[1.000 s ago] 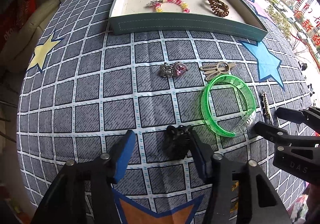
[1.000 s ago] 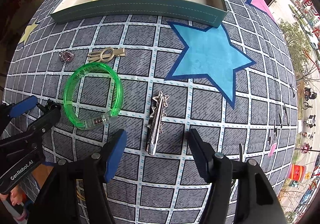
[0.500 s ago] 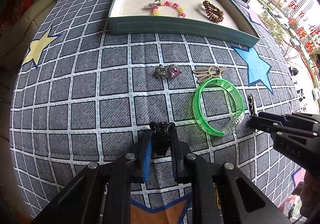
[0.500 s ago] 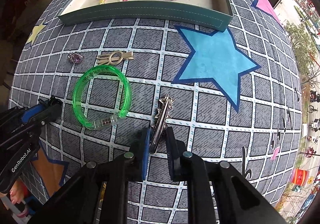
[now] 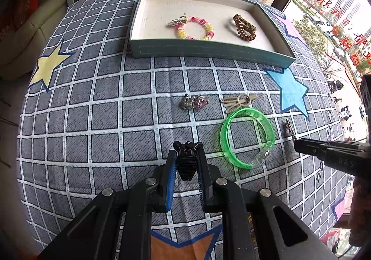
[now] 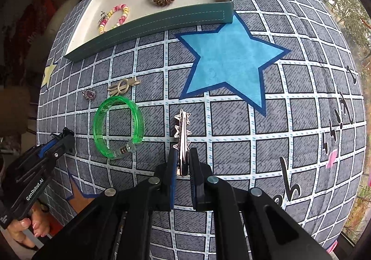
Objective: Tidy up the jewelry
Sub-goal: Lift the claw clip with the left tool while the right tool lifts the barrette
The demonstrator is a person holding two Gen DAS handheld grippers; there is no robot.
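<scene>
My left gripper (image 5: 186,152) is shut on a black claw hair clip (image 5: 186,167), just above the checked cloth. My right gripper (image 6: 183,151) has its jaws closing tight on the lower end of a silver star-studded hair clip (image 6: 183,128), whose upper end sticks out ahead of the pads. Between the two lies a green bangle (image 5: 247,137). The teal tray (image 5: 208,50) at the far side holds a pink-and-yellow beaded bracelet (image 5: 194,28) and brown hair ties (image 5: 244,28).
A pink gem brooch (image 5: 194,102) and a beige hair clip (image 5: 238,100) lie on the cloth between the bangle and the tray. A blue star patch (image 6: 229,60) lies right of them. A hand (image 6: 25,229) holds the left gripper's handle.
Both grippers went from open to shut, the left on the black claw clip and the right on the silver clip. The right one has since risen and rolled.
</scene>
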